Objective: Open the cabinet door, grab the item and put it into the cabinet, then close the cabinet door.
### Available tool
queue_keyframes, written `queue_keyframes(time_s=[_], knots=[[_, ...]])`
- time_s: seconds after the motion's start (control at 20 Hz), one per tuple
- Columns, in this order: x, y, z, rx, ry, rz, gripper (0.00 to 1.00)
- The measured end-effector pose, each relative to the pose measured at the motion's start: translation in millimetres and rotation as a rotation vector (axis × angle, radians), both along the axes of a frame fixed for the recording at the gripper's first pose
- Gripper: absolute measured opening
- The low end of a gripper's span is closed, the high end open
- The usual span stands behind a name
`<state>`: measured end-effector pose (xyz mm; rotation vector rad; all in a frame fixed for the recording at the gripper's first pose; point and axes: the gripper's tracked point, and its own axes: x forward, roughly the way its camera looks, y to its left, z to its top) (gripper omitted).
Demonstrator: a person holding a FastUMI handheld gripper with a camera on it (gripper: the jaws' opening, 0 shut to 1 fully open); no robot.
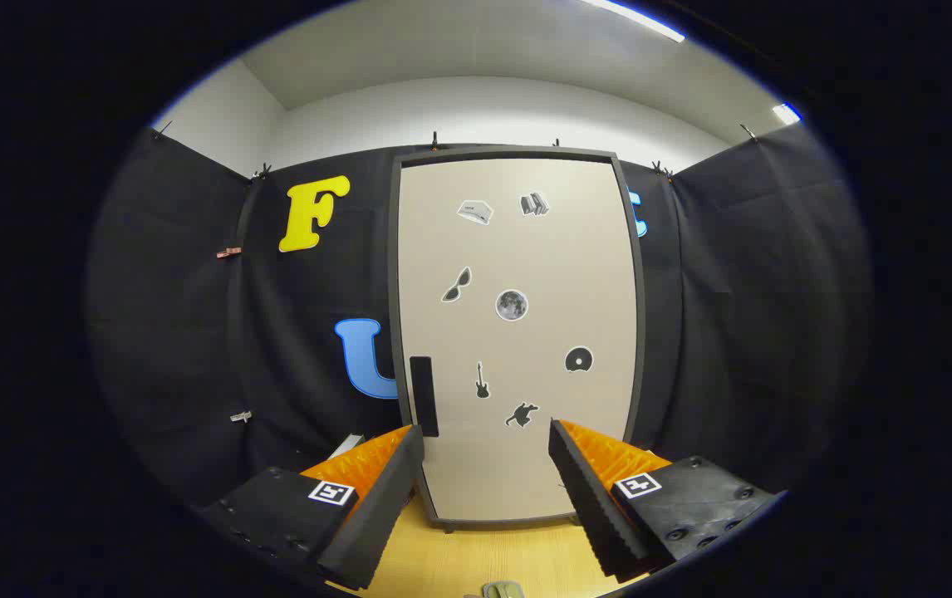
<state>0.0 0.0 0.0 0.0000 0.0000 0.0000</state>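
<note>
A gripper (484,465) faces a tall cabinet (517,332) standing on a light wooden table (476,556), its fingers spread wide and holding nothing. The cabinet's pale door (526,465) is closed, dotted with small stickers (512,305), with a dark handle (424,395) near its left edge, just beyond the left finger. A small greenish item (502,589) lies on the table between the fingers, partly cut off. Black cloth (750,332) walls the booth; white walls and a ceiling light (640,20) rise above.

Pale wooden table (476,556) under the closed cabinet (517,332); perhaps a small greenish item (502,590) nearer.
</note>
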Motion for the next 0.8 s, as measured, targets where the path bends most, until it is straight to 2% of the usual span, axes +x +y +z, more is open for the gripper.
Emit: queue_keyframes(time_s=[0.8], knots=[[-6.6, 5.4, 1.0, -0.008, 0.015, -0.006, 0.98]])
